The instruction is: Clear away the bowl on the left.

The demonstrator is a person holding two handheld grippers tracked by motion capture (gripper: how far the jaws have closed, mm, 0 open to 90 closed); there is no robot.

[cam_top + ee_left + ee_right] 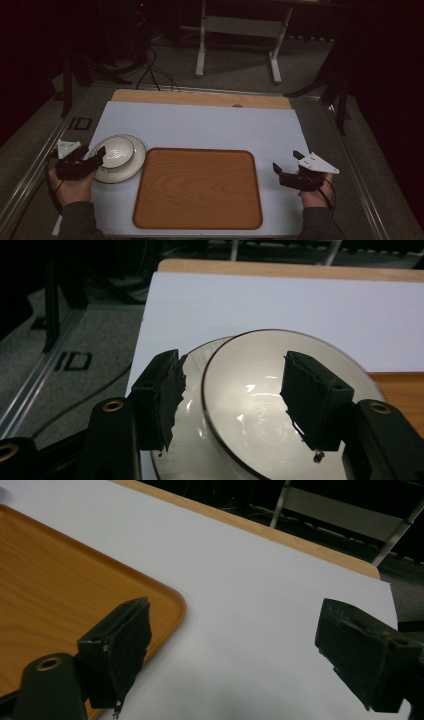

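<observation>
The left gripper (95,157), at about 8 o'clock on the worktop (210,127), has its jaws parted astride the near rim of a white bowl (270,410) that sits on a white saucer (192,430); one pad is outside the bowl's wall, over the saucer, the other is inside the bowl, and neither pad presses on it. At 4 o'clock the right gripper (286,170) hangs with jaws wide and nothing between them, above the white mat just beside the corner of the wooden tray (60,580). The tray, bare, lies at 6 o'clock, its left edge just beside the saucer. Likely risks: the bowl's wall is thin, glazed and curved, so a pinch closed off-square could let it slide out or tip as it rises; a jaw tip catching the saucer could drag or lift the dish along with it; and a tilted carry toward the tray might knock the bowl against the raised tray rim. Beyond the worktop's far wooden edge, at 12 o'clock, stand a table frame (240,35) and cables (155,70) on a dim floor
</observation>
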